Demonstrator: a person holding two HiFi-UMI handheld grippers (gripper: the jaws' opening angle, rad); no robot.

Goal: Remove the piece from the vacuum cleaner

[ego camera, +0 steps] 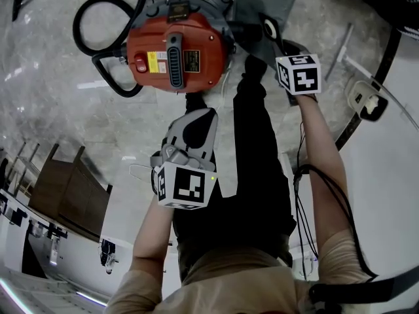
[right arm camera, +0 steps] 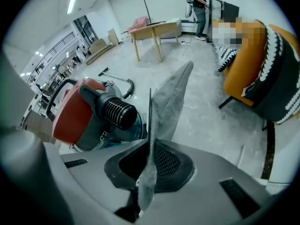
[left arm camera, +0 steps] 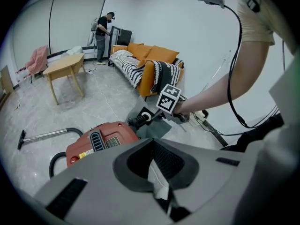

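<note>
The red vacuum cleaner (ego camera: 173, 51) stands on the marble floor, with its black hose (ego camera: 91, 18) looping off to its left. My right gripper (ego camera: 278, 44) is shut on a thin grey mesh fabric piece (right arm camera: 168, 97), which rises upright from between its jaws. That piece (ego camera: 262, 5) carries a black-and-white ring (left arm camera: 145, 117) and hangs just beside the vacuum's ribbed black outlet (right arm camera: 119, 112). My left gripper (ego camera: 200, 120) hovers nearer to me, below the vacuum (left arm camera: 101, 142), with its jaws together and nothing in them.
An orange sofa (left arm camera: 150, 60) with a striped blanket and a wooden table (left arm camera: 65, 67) stand further off. A person (left arm camera: 102, 29) stands at the far wall. The vacuum's wand (left arm camera: 42, 136) lies on the floor. A white power strip (ego camera: 366, 100) and cables lie to my right.
</note>
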